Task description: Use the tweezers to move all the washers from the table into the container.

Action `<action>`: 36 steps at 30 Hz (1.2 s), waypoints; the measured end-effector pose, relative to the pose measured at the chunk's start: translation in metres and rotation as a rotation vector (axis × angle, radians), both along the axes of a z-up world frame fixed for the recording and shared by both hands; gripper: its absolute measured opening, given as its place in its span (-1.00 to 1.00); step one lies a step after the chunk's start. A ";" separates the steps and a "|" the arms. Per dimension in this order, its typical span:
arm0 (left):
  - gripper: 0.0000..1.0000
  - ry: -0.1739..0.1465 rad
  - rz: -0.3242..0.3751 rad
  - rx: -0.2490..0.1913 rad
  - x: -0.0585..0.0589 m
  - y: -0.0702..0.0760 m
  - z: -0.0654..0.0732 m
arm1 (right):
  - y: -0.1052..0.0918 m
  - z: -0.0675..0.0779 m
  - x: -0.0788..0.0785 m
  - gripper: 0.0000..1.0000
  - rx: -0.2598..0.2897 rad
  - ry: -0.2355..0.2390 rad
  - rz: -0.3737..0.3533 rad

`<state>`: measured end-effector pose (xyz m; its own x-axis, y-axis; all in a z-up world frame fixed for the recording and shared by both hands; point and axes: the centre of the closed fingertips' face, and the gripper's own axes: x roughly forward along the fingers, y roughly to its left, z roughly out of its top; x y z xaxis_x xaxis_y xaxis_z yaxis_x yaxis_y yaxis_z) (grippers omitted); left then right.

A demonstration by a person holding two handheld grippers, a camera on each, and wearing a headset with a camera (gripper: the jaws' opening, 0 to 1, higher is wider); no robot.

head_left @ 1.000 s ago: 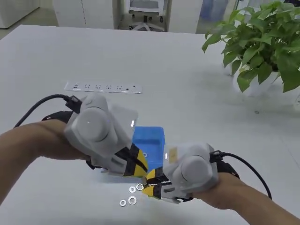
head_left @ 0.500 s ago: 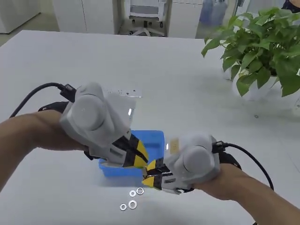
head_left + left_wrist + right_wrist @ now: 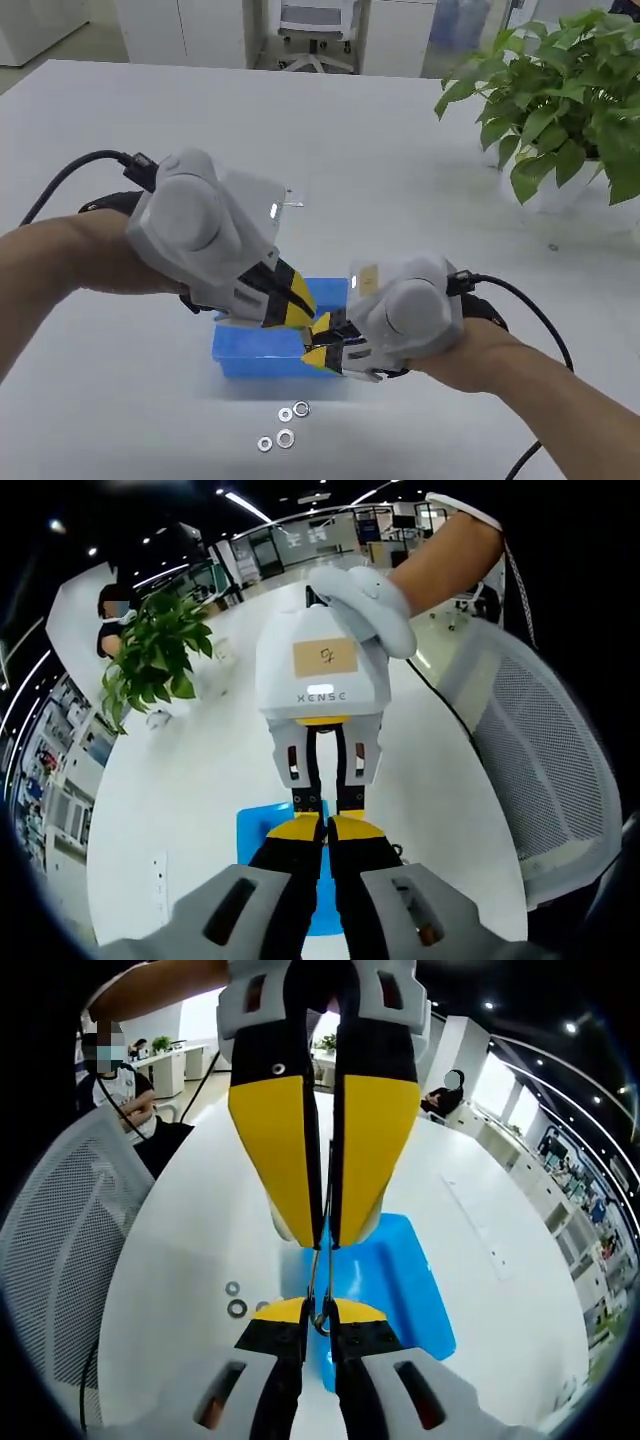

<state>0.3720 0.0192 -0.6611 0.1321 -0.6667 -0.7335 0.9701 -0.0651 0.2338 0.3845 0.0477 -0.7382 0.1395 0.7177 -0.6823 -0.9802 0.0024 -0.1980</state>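
Above the blue container (image 3: 255, 357), the left gripper (image 3: 298, 310) and right gripper (image 3: 318, 353) meet tip to tip, both jaw pairs closed on the tweezers (image 3: 322, 1235), with three washers (image 3: 285, 437) on the table (image 3: 400, 190) near the container.

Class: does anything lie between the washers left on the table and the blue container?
Nothing visible does. Bare table separates the washers from the container. The left gripper and right gripper hold the tweezers above it.
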 end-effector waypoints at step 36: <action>-0.87 0.042 0.022 0.013 0.053 0.014 -0.041 | 0.014 -0.043 0.052 -0.79 0.004 0.073 -0.013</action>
